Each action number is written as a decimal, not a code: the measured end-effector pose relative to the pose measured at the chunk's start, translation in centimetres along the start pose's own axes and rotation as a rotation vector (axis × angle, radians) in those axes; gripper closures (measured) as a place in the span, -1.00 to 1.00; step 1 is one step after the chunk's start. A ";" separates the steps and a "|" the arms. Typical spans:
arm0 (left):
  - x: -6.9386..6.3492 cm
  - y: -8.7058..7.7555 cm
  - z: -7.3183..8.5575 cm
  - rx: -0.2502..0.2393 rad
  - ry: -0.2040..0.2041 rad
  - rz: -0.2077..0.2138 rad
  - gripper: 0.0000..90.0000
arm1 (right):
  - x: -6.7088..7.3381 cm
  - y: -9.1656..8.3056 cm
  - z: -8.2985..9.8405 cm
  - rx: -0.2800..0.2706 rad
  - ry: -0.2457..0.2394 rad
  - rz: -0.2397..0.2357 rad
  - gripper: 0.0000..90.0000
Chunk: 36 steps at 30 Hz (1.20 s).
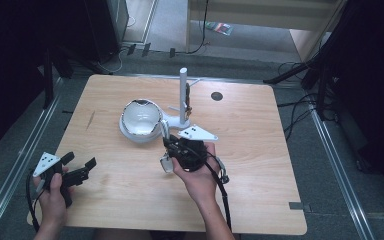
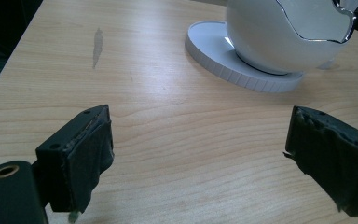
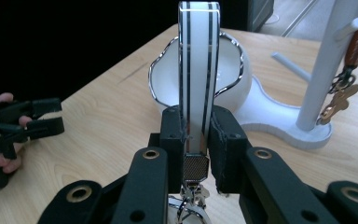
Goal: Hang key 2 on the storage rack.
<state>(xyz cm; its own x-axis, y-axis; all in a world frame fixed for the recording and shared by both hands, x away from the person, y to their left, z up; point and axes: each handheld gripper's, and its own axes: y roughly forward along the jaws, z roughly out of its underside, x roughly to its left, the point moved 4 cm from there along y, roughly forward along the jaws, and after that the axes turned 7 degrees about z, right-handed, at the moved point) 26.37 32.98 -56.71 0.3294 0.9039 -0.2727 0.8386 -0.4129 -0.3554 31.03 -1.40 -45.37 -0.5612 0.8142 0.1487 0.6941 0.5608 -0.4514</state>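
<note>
Jaws of the right gripper point(image 3: 196, 140) pinched a white strap point(image 3: 198, 70) upright, a white bowl point(image 3: 200, 79) just beyond; the left gripper point(image 2: 196, 154) hovered wide apart, empty, over the desk point(image 2: 168, 140).

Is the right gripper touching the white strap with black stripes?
Touching. In the right gripper view, the right gripper has both jaws pressed against the sides of the strap, with no gap visible.
</note>
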 end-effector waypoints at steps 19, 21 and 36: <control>0.0 0.0 0.0 0.004 0.003 0.000 -0.82 | -4.6 0.7 -1.3 -0.095 0.087 -0.038 0.73; 0.0 0.0 0.0 0.004 0.003 0.000 -0.82 | -5.2 1.0 -1.5 -0.098 0.095 -0.046 0.73; 0.0 0.0 0.0 0.004 0.003 0.000 -0.82 | -7.7 3.1 -1.7 -0.075 0.175 -0.122 0.73</control>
<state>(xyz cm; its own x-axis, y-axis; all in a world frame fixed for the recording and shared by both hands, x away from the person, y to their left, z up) 26.35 32.96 -56.71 0.3306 0.9043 -0.2701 0.8368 -0.4132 -0.3592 38.27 -5.69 -46.38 -0.5608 0.7497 0.3515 0.6611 0.6610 -0.3550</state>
